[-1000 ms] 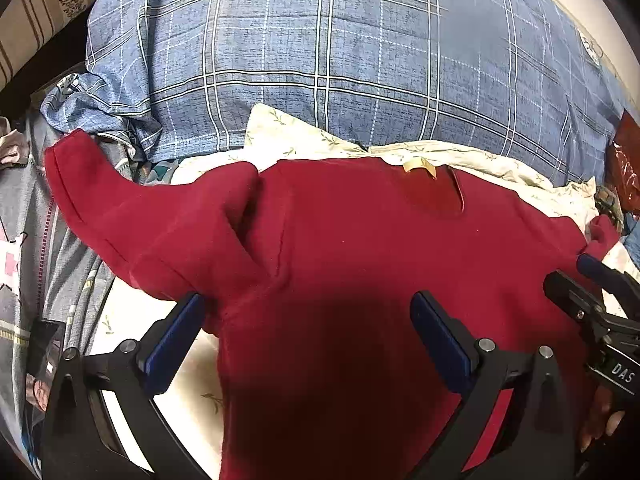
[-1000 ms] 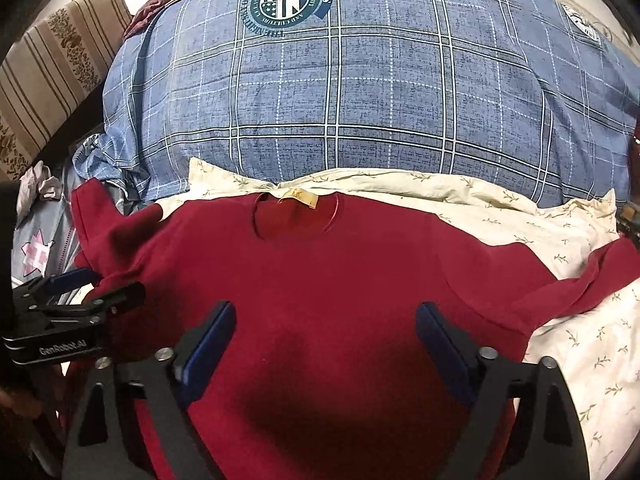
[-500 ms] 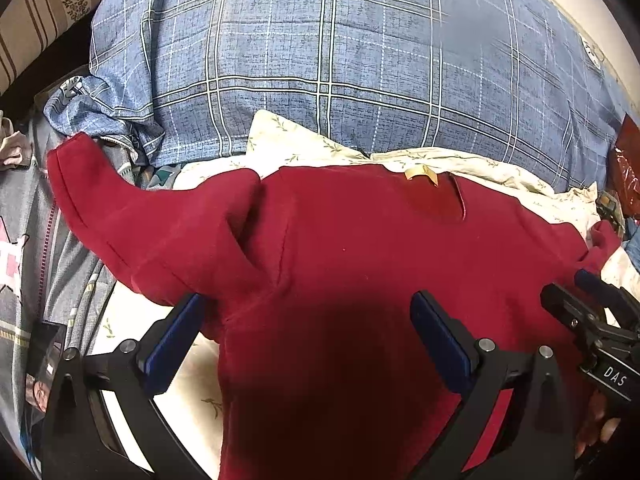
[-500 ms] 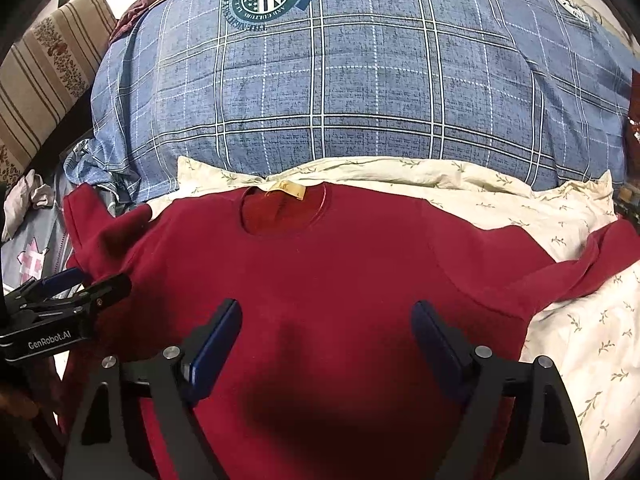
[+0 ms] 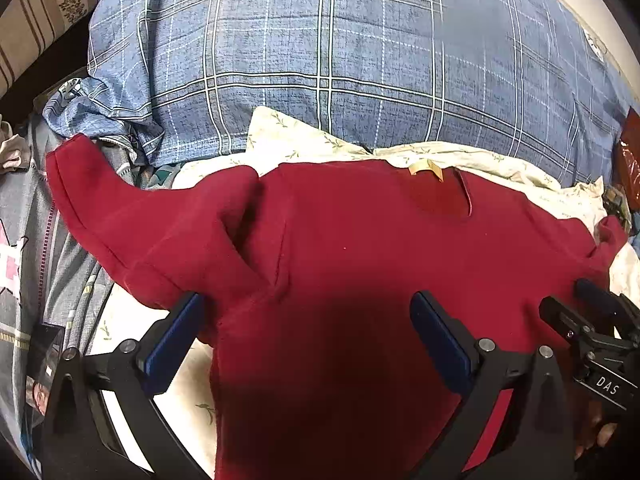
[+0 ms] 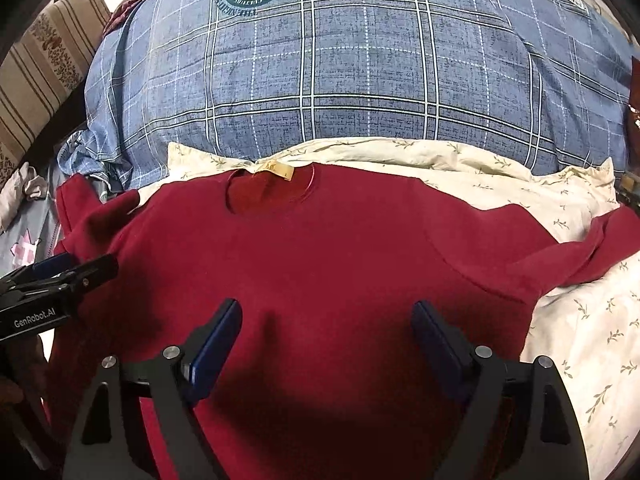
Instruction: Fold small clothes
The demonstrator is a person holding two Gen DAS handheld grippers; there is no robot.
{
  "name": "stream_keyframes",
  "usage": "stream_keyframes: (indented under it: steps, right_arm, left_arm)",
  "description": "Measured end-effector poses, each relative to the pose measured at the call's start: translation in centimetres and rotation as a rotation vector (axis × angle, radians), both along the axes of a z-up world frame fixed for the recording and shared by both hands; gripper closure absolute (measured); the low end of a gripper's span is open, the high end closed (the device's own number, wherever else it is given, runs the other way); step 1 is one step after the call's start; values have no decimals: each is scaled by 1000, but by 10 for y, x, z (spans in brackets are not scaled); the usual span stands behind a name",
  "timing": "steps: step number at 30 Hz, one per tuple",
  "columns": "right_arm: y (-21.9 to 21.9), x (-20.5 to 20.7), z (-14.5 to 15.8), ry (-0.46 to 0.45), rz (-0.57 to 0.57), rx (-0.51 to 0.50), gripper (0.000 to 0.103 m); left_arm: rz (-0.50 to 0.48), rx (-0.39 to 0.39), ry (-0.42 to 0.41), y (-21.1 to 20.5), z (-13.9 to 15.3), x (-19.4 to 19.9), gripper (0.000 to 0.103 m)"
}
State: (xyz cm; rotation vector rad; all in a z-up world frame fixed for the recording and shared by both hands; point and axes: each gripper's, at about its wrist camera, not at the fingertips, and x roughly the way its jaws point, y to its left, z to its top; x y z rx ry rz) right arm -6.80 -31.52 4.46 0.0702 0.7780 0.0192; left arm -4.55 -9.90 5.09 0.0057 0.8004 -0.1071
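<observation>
The dark red long-sleeved knit top [image 6: 320, 264] lies flat on the cream leaf-print sheet [image 6: 580, 320], collar toward the blue plaid pillow [image 6: 360, 80]. Left gripper [image 5: 304, 336] and right gripper [image 6: 326, 336] hover wide, empty; the left one is nearer the creased sleeve [image 5: 160, 236].

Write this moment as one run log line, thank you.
red sweater: flat, unfolded | left gripper: open above it | right gripper: open above it
</observation>
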Motion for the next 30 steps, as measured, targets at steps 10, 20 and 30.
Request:
stream_keyframes:
  steps: [10, 20, 30]
  right_arm:
    - [2, 0, -2, 9, 4, -6, 15]
    - [3, 0, 1, -5, -9, -9, 15]
    - [6, -1, 4, -13, -12, -16, 15]
  left_arm:
    - [5, -18, 1, 2, 2, -1, 1]
    - [10, -32, -22, 2, 6, -3, 1]
    - [4, -15, -29, 0, 6, -4, 1]
